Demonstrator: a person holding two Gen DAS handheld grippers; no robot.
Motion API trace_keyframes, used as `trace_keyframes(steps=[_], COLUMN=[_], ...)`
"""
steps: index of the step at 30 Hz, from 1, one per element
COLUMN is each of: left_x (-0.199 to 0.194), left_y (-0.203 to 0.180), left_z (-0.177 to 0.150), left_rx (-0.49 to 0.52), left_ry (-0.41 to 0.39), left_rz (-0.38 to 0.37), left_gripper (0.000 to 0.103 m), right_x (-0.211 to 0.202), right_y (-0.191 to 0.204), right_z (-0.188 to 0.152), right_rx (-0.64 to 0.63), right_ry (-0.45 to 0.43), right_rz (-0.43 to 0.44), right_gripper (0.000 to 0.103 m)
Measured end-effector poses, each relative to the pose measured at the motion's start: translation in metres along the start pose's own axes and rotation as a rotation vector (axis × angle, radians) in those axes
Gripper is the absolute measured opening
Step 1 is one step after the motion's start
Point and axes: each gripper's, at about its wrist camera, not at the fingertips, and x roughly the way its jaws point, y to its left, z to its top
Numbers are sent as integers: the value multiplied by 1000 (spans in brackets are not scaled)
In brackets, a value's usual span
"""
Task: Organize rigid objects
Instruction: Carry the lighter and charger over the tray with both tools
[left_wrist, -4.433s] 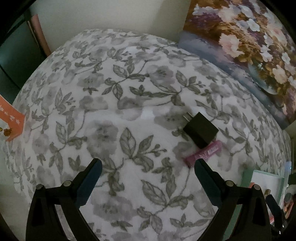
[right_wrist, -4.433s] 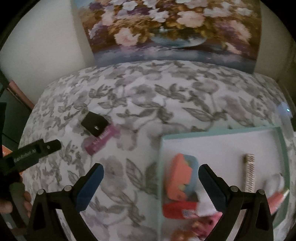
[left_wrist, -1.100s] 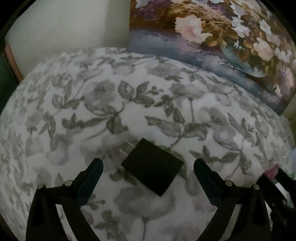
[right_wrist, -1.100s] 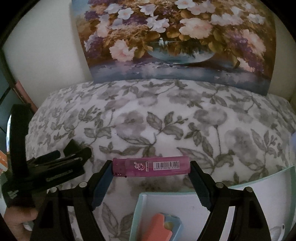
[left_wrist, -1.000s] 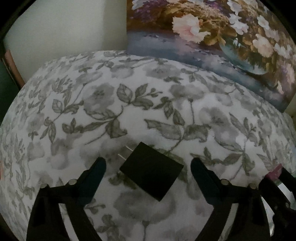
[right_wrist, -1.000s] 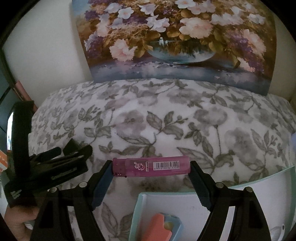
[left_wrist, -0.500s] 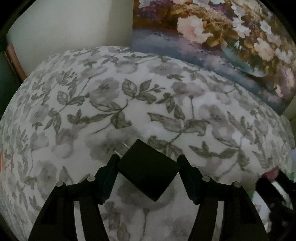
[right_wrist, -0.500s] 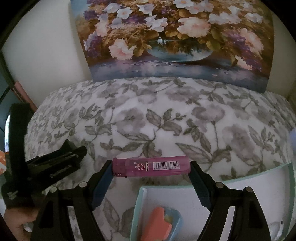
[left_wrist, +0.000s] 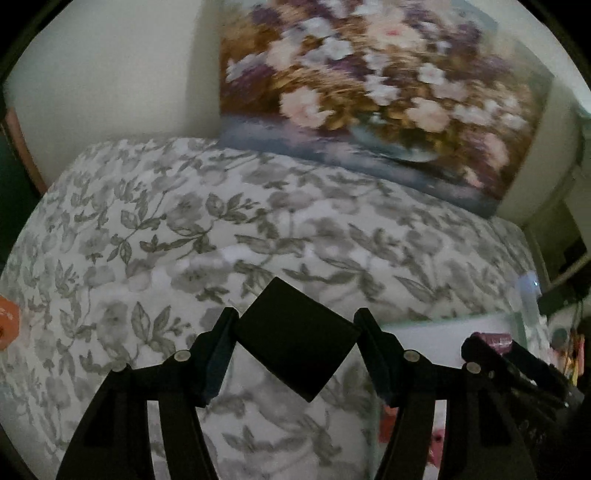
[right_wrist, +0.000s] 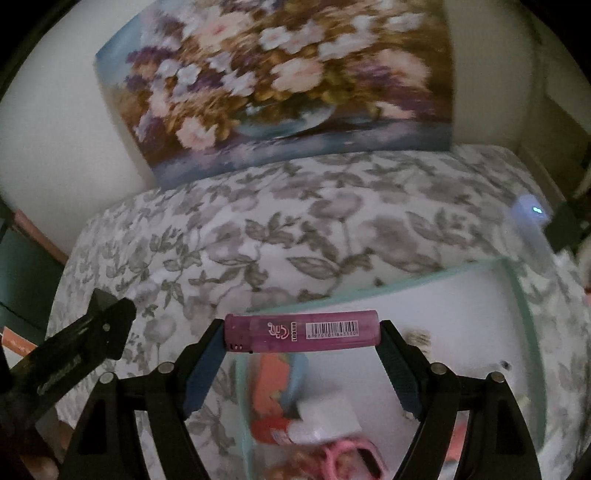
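Two items held: my left gripper (left_wrist: 295, 341) clamped the black charger (left_wrist: 297, 338) cornerwise; my right gripper's (right_wrist: 301, 338) jaws spanned the pink lighter (right_wrist: 301, 331) endwise, tray (right_wrist: 524, 295) at five o'clock, for depositing.

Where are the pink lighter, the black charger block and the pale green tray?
pink lighter (right_wrist: 301, 332): right wrist view, middle of its body.
black charger block (left_wrist: 297, 338): left wrist view, centre of its top face.
pale green tray (right_wrist: 406, 282): right wrist view, far rim.

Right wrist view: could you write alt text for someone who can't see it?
A two-finger gripper clamps a pink lighter by its ends, above a pale tray of small items on a grey floral cloth. A flower painting stands behind.
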Motion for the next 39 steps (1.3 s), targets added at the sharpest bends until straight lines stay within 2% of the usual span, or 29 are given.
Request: trace_keyframes(steps=[7, 16, 20, 39], left_x=[-18, -17, -14, -2], left_y=[-42, -93, -113, -152], left_z=[-30, -62, -68, -85], left_rx=[85, 203, 266, 392], left_ry=[5, 50, 57, 86], left_rz=[-46, -97, -82, -50], left_gripper=[66, 66, 66, 66], right_x=[-35, -46, -43, -36], right_y=[-44, -84, -94, -112], right_z=[-25, -44, -43, -42], right_rx=[70, 135, 148, 160], right_ry=[2, 9, 8, 25], right_rz=[-41, -61, -71, -72], right_gripper=[83, 83, 83, 83])
